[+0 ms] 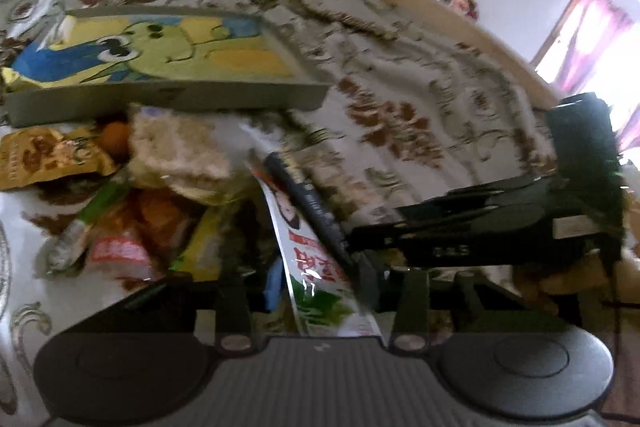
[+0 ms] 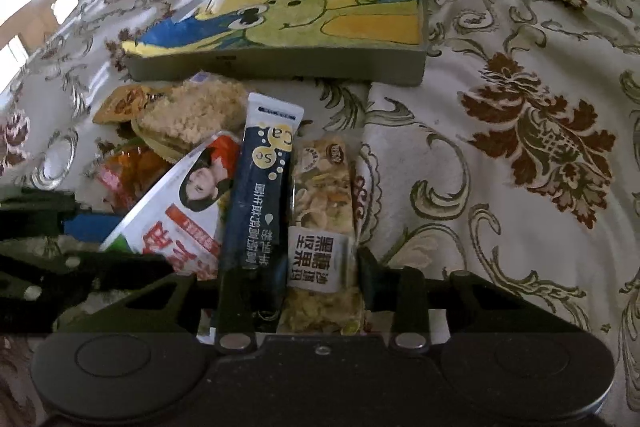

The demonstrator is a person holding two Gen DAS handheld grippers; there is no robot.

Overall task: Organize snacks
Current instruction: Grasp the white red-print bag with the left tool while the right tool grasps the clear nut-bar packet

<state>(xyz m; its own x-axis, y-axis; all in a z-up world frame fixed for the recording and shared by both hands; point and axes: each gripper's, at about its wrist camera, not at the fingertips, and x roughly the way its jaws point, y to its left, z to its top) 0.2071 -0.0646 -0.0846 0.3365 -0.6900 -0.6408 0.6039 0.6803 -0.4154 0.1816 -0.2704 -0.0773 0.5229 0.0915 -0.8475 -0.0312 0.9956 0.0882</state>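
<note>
Snacks (image 2: 188, 163) lie piled on a floral worktop (image 2: 520, 147) before one cartoon tray (image 2: 280, 67); windows behind. Right gripper (image 2: 304, 267) jaws pinch two bars, left gripper (image 1: 316, 291) one white packet (image 1: 316, 267).

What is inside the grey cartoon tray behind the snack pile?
The tray shows only its painted bottom, a green cartoon figure on yellow and blue; no snack lies in it. The near wall hides a thin strip of the floor just behind it.
</note>
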